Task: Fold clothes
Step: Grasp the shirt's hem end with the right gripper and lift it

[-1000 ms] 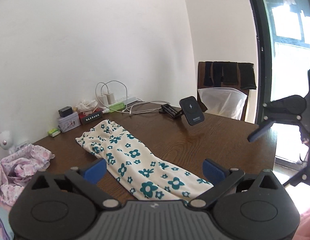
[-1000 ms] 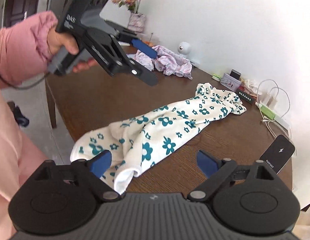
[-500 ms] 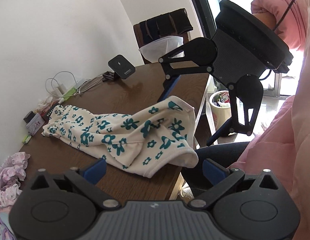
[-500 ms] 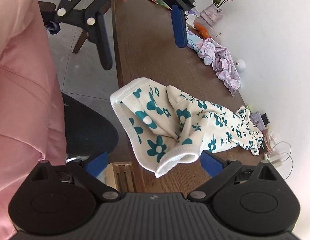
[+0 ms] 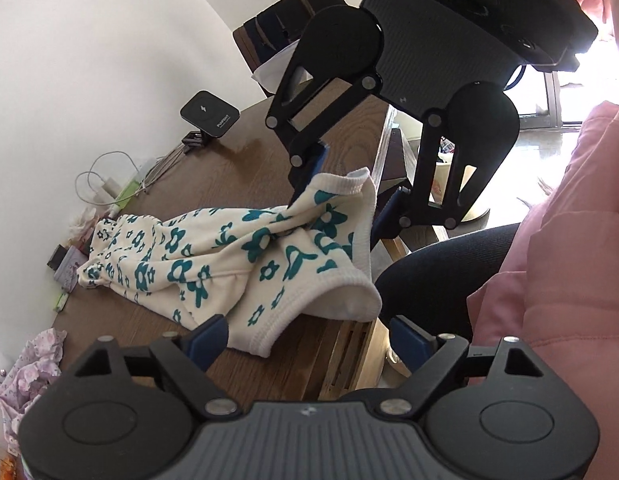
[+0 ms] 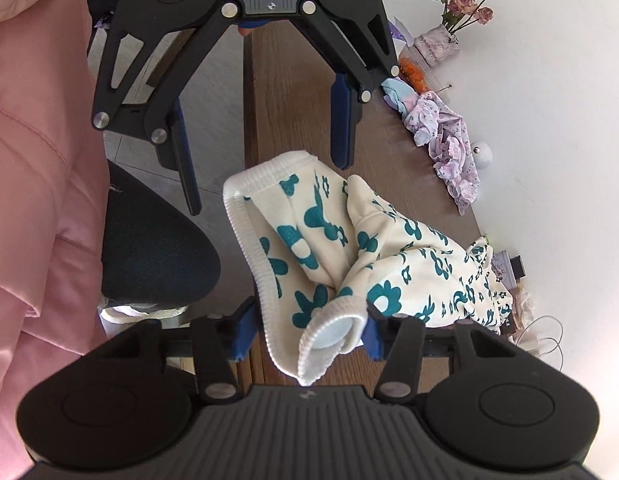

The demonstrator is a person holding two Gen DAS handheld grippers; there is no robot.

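Observation:
A cream garment with teal flowers (image 5: 213, 264) lies crumpled on the brown table (image 5: 237, 164), its ribbed waistband hanging over the near edge. In the right wrist view the garment (image 6: 321, 240) has one waistband corner between the fingers of my right gripper (image 6: 305, 332), which is open around it. My left gripper (image 5: 309, 334) is open, its fingers either side of the other waistband corner. Each gripper shows in the other's view: the right gripper (image 5: 349, 196) above the far corner, the left gripper (image 6: 265, 152) above the table edge.
A lilac floral garment (image 6: 449, 140) lies at the table's far end near a vase of dried roses (image 6: 461, 4). A phone on a stand (image 5: 209, 114), cables and small boxes (image 5: 69, 268) line the wall side. A chair (image 5: 285, 36) stands behind. My pink sleeve (image 5: 557, 240) and dark lap are beside the edge.
Both grippers have swung round and closed in on the waistband at the table's near edge. The right gripper's fingers now flank one corner; the left sits close to the other.

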